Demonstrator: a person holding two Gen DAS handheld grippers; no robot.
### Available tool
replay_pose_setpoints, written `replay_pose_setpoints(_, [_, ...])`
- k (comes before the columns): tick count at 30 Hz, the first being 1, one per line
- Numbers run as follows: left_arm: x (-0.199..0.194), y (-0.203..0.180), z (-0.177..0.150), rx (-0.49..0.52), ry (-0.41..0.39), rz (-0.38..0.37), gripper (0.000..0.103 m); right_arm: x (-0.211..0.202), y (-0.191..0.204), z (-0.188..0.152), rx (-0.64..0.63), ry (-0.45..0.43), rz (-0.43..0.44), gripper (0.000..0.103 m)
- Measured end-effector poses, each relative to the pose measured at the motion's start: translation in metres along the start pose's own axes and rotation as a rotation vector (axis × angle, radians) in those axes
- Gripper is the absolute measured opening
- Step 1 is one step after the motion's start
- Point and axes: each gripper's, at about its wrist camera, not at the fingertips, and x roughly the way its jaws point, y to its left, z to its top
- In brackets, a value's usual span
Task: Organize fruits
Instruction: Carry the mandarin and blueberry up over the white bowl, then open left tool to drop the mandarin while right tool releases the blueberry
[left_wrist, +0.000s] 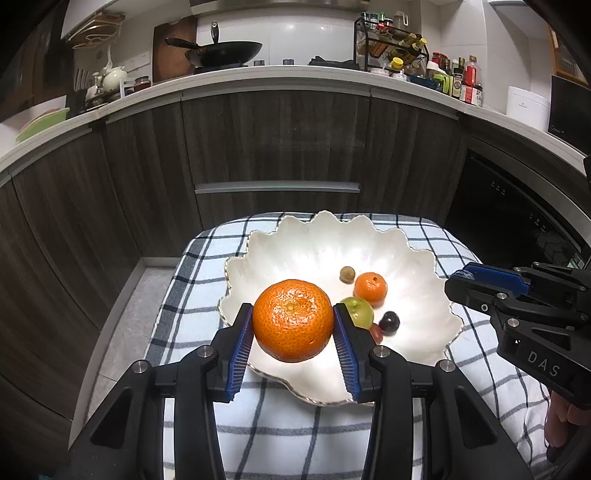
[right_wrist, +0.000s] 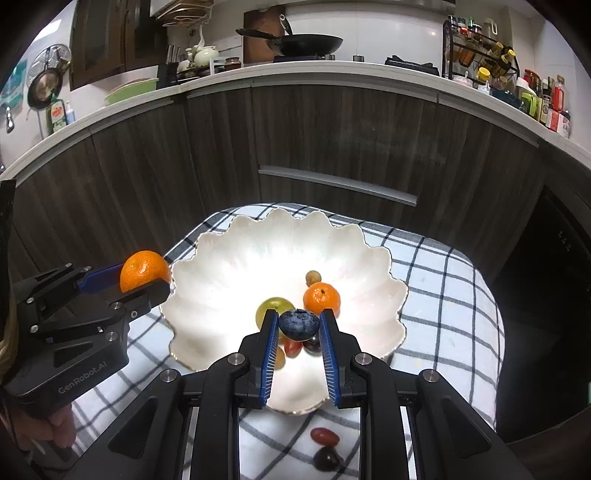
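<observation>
My left gripper (left_wrist: 293, 323) is shut on a large orange mandarin (left_wrist: 293, 320), held above the near left rim of a white scalloped bowl (left_wrist: 317, 240). In the right wrist view the same mandarin (right_wrist: 144, 270) shows at the bowl's (right_wrist: 236, 251) left edge. My right gripper (right_wrist: 298, 326) is shut on a blueberry (right_wrist: 298, 325) above the bowl's near side; from the left wrist view it (left_wrist: 460, 282) hangs at the bowl's right rim. Inside the bowl lie a small mandarin (right_wrist: 321, 298), a green grape (right_wrist: 273, 308), a small brownish fruit (right_wrist: 313, 276) and dark and red grapes (left_wrist: 389, 322).
The bowl rests on a blue-checked cloth (right_wrist: 443, 295). A red grape (right_wrist: 325, 436) and a dark grape (right_wrist: 328, 459) lie on the cloth in front of the bowl. Dark cabinet fronts (left_wrist: 277, 147) and a cluttered counter stand behind.
</observation>
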Motion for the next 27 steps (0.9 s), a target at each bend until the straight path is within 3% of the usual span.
replay_pose_setpoints(9, [0.012,0.008,0.011,-0.014,-0.005,0.001,0.042,0.014,-0.003,0.011,0.024,0.011,-0.01,0.024])
replay_pose_setpoints(27, [0.057,0.013,0.017,-0.021,0.058,-0.015,0.042,0.048,-0.022,0.016,0.111,0.064,-0.078,0.024])
